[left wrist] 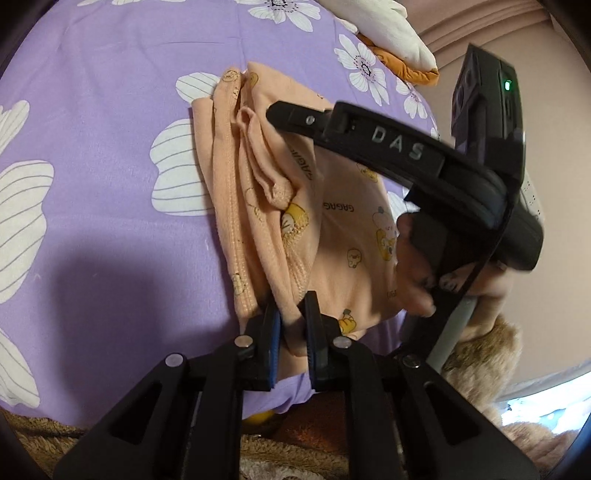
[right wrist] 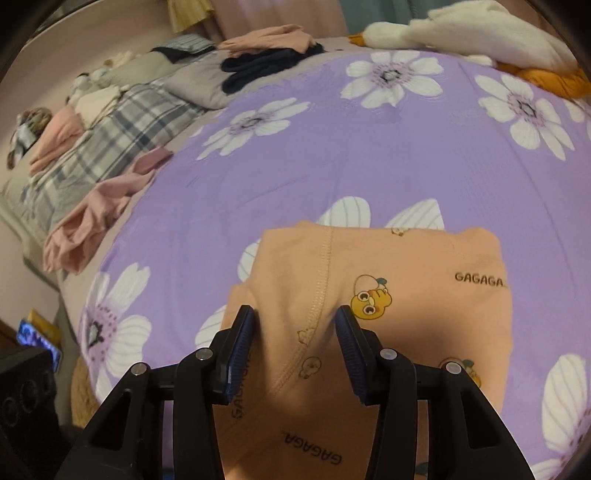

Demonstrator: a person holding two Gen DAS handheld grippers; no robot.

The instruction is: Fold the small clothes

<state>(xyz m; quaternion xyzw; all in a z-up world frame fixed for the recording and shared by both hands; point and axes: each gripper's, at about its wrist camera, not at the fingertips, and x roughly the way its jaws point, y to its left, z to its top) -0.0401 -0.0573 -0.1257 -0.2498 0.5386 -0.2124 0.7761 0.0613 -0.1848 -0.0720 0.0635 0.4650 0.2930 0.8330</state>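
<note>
Purple bedspread (left wrist: 110, 147), peach garment (left wrist: 332, 236) between left claw (left wrist: 291, 321)

Left wrist view: purple flowered sheet (left wrist: 110, 110) lies bare from 7 to 12 o'clock, so wide free room there. Centre is taken by the bunched peach garment (left wrist: 266, 206). From 1 to 4 o'clock the right gripper (left wrist: 406, 147) & the hand (left wrist: 417, 266) holding it cross over the cloth and block that side. White plush toy (left wrist: 388, 29) sits at 1 o'clock on the sheet edge.

Right wrist view: sheet is open from 10 to 2 o'clock. Pink clothes (right wrist: 92, 221) crowd the edge at 9 o'clock, w/ a dark garment (right wrist: 258, 66) at 11.
</note>
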